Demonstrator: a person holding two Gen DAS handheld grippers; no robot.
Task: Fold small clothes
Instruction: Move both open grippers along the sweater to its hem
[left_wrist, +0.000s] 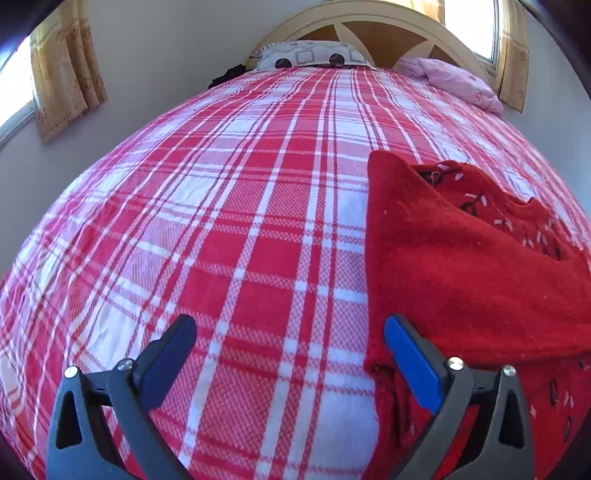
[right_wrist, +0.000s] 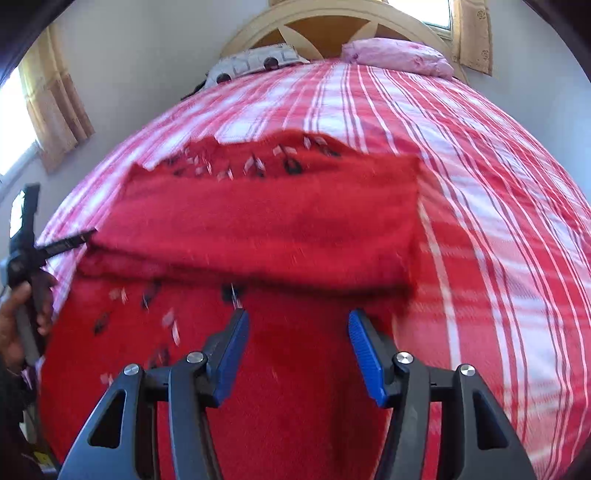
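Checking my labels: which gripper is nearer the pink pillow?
Right. The right gripper hovers over the red garment, on the pillow's side of the bed; the left gripper is farther across.

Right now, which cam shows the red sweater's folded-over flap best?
Right wrist view: the red sweater sits centred, its flap's whole width laid across the embroidered body. Left wrist view catches only the sweater's left portion at the frame's right edge, cut off.

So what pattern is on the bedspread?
Red and white plaid bedspread, clearest in the left wrist view.
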